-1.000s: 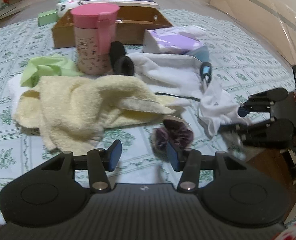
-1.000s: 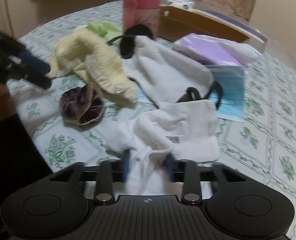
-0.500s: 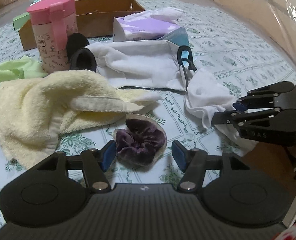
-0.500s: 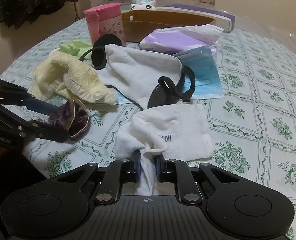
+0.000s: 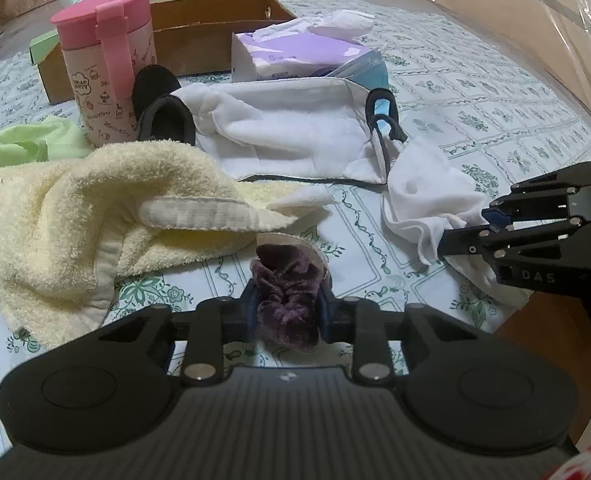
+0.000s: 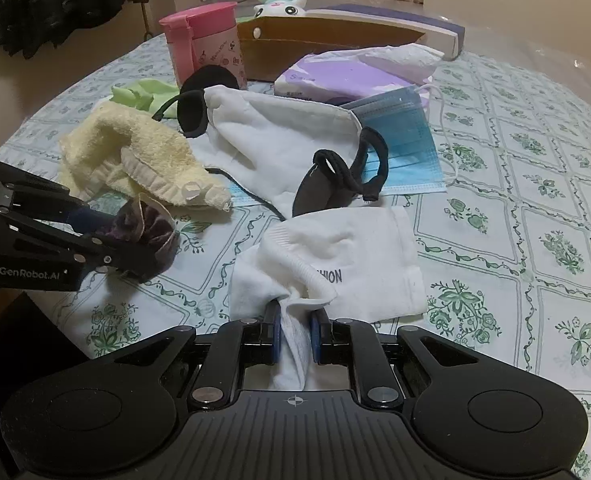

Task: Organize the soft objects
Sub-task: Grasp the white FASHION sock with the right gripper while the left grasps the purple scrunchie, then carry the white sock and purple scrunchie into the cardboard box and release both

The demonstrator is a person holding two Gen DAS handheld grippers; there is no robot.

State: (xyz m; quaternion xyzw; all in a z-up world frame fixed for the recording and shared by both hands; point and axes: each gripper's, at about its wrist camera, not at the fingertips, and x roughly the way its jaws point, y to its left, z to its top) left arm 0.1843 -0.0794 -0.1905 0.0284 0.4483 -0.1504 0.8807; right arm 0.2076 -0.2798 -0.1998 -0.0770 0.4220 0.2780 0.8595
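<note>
A purple velvet scrunchie (image 5: pixel 287 292) lies near the front edge of the green-patterned tablecloth. My left gripper (image 5: pixel 287 308) is closing, and its blue pads press on the scrunchie from both sides. The right wrist view shows the same grip from the side, with the scrunchie (image 6: pixel 155 236) in the left gripper (image 6: pixel 107 236). My right gripper (image 6: pixel 293 332) is shut on a bunched end of a white sock (image 6: pixel 355 252). The rest of the sock lies flat on the cloth. A crumpled yellow towel (image 5: pixel 75 208) lies just behind and to the left of the scrunchie.
Behind lie a white cloth mask (image 5: pixel 295 132), a blue face mask (image 6: pixel 399 136), black straps (image 6: pixel 327 184) and a green cloth (image 5: pixel 35 140). Further back stand a pink cup (image 5: pixel 107 64), a tissue pack (image 5: pixel 295 56), a wooden box (image 5: pixel 207 40) and a plush toy (image 6: pixel 281 2).
My left gripper came forward and down over the scrunchie, opened wide around it, then closed onto it. My right gripper kept its hold on the sock and rolled closer to level.
</note>
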